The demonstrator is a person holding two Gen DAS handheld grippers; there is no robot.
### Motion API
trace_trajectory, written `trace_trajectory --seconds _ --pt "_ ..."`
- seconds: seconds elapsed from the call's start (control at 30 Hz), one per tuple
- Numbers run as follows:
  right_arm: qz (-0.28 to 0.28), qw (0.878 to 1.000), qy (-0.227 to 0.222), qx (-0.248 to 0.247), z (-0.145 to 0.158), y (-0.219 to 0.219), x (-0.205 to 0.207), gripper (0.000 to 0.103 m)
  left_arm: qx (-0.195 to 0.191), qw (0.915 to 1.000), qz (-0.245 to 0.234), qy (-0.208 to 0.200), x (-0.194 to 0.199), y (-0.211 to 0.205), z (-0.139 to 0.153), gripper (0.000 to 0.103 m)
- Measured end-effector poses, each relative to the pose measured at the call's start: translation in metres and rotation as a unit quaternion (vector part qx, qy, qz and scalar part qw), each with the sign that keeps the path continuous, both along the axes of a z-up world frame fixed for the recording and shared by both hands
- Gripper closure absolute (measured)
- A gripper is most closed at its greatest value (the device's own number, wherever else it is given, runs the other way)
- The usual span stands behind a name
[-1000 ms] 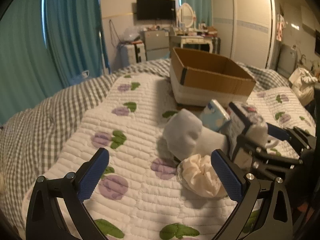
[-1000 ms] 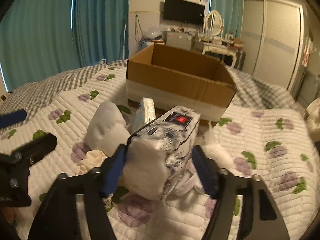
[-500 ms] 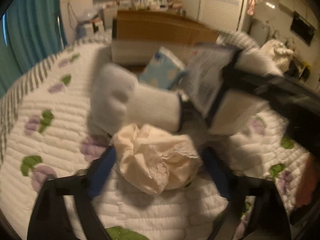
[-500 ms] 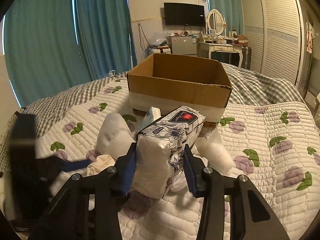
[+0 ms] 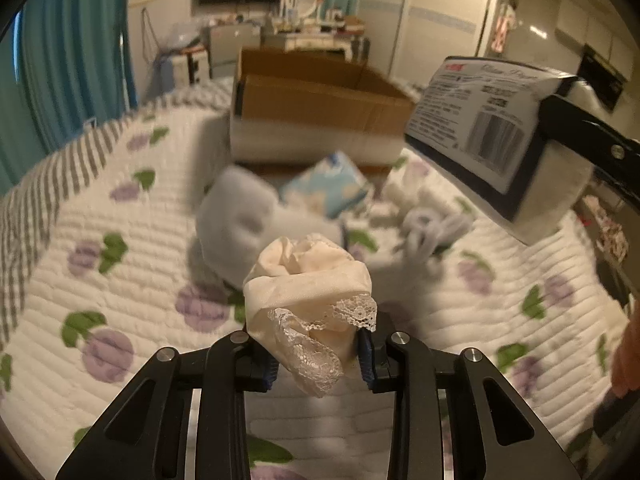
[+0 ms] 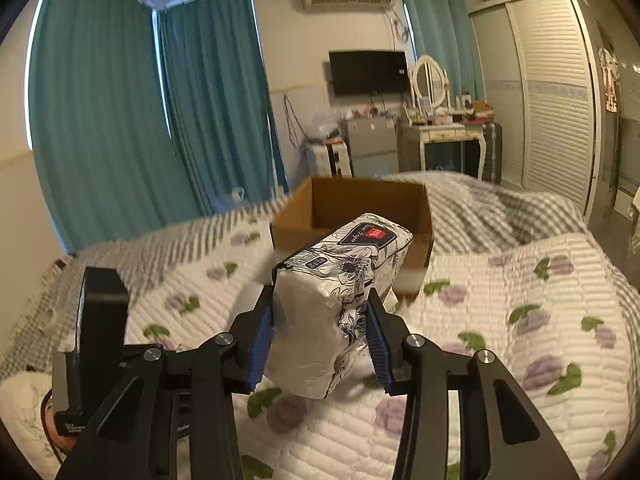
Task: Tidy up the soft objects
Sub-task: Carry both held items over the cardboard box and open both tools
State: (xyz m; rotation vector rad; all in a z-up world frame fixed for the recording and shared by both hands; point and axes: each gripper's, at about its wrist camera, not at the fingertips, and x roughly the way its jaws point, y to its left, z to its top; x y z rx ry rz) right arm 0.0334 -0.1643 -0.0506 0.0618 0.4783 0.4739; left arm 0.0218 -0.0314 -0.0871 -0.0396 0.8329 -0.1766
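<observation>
My left gripper [image 5: 318,354] is shut on a cream lace-trimmed cloth [image 5: 308,292] and holds it above the quilt. My right gripper [image 6: 320,344] is shut on a flower-printed tissue pack [image 6: 344,284], lifted above the bed; the pack also shows at the upper right in the left wrist view [image 5: 492,128]. An open cardboard box [image 5: 316,116] stands on the bed beyond both; it shows behind the pack in the right wrist view [image 6: 360,204]. On the quilt lie a white sock-like bundle [image 5: 240,220], a blue tissue pack [image 5: 324,188] and a pale tangled cloth [image 5: 432,228].
The bed has a white quilt with purple flowers [image 5: 120,280] over a grey checked blanket [image 6: 500,208]. Teal curtains [image 6: 120,120] hang at the left. A dresser with mirror [image 6: 440,128] and a white wardrobe [image 6: 552,92] stand at the far wall. The left gripper's body [image 6: 100,320] shows at the left.
My left gripper has closed on the cream cloth and lifted it off the quilt. My right gripper has raised the tissue pack higher, toward the box.
</observation>
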Motion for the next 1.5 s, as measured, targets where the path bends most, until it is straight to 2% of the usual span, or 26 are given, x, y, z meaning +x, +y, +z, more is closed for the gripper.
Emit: trace_trajectory --seconds 0.13,0.3,0.5,0.63,0.77,0.9,0.97,1.0,1.03,1.1,1.3,1.47,1.5 --pt "0.014 0.999 -0.027 0.018 0.031 -0.013 0.006 0.061 0.009 0.9987 -0.010 -0.049 0.001 -0.009 0.047 0.073" --pt "0.023 0.996 -0.080 -0.013 0.066 -0.018 0.024 0.061 0.013 0.9950 -0.015 -0.098 0.031 -0.014 0.100 0.073" --pt "0.049 0.994 -0.094 -0.028 0.084 -0.011 0.087 0.061 0.045 0.9905 -0.010 -0.129 0.096 -0.023 0.124 0.073" --pt "0.060 0.994 -0.080 -0.039 0.069 -0.001 0.148 0.061 0.049 0.9915 -0.002 -0.121 0.151 -0.021 0.114 0.072" --pt "0.069 0.996 -0.048 -0.031 0.035 0.003 0.210 0.061 0.052 0.9940 0.003 -0.097 0.201 -0.015 0.084 0.072" --pt "0.070 0.997 -0.013 -0.037 -0.005 0.009 0.253 0.061 0.054 0.9954 0.008 -0.079 0.231 -0.006 0.051 0.070" --pt "0.063 0.997 -0.005 -0.040 -0.020 0.008 0.263 0.057 0.041 0.9969 0.010 -0.067 0.239 -0.005 0.040 0.069" --pt "0.061 0.997 0.005 -0.038 -0.024 0.007 0.268 0.052 0.040 0.9972 0.012 -0.062 0.242 -0.004 0.037 0.059" --pt "0.064 0.997 0.019 -0.036 -0.027 0.005 0.271 0.042 0.041 0.9972 0.018 -0.059 0.242 -0.003 0.035 0.041" --pt "0.050 0.998 0.016 -0.038 -0.024 -0.004 0.269 0.030 0.048 0.9953 0.030 -0.078 0.236 -0.002 0.037 0.022" --pt "0.010 0.998 -0.020 -0.058 0.017 -0.021 0.232 0.029 0.060 0.9904 0.055 -0.112 0.204 0.007 0.074 0.022" --pt "-0.011 0.995 -0.054 -0.080 0.071 -0.020 0.162 0.022 0.079 0.9793 0.051 -0.179 0.141 0.010 0.129 0.021" --pt "-0.015 0.994 -0.056 -0.088 0.079 -0.019 0.149 0.018 0.081 0.9777 0.050 -0.187 0.132 0.011 0.137 0.019"
